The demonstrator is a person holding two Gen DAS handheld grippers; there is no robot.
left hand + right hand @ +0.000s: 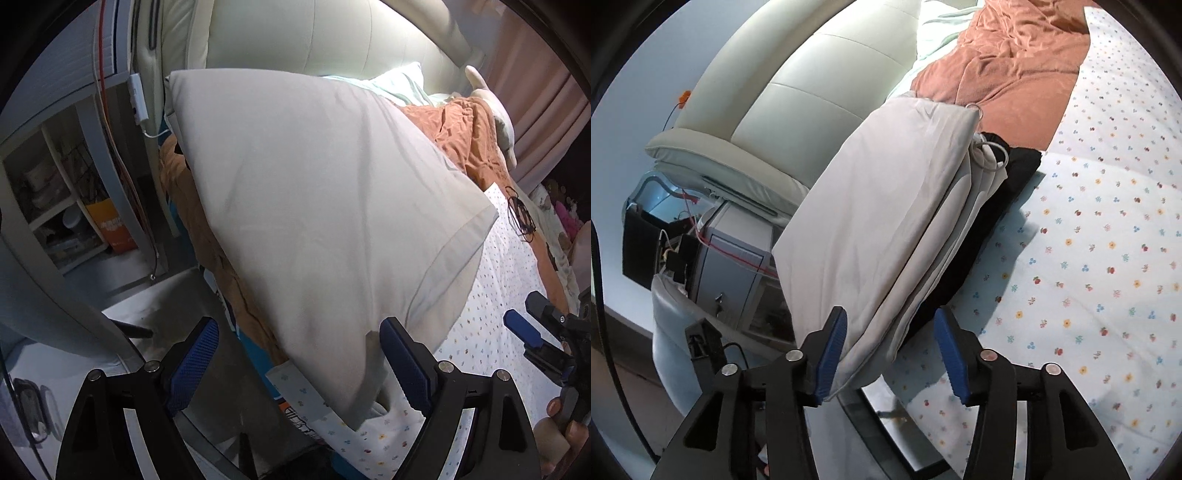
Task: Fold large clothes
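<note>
A folded light grey garment lies on the bed near its edge, and shows in the right wrist view as a stack of several layers with a white drawstring, on top of a folded black garment. My left gripper is open, its blue pads either side of the grey garment's near corner. My right gripper is open around the grey stack's near end, the left pad touching the cloth. The right gripper also shows at the right edge of the left wrist view.
The bed has a white flowered sheet, an orange blanket further up and a cream padded headboard. A bedside shelf unit with cables stands left of the bed. A black cable lies on the sheet.
</note>
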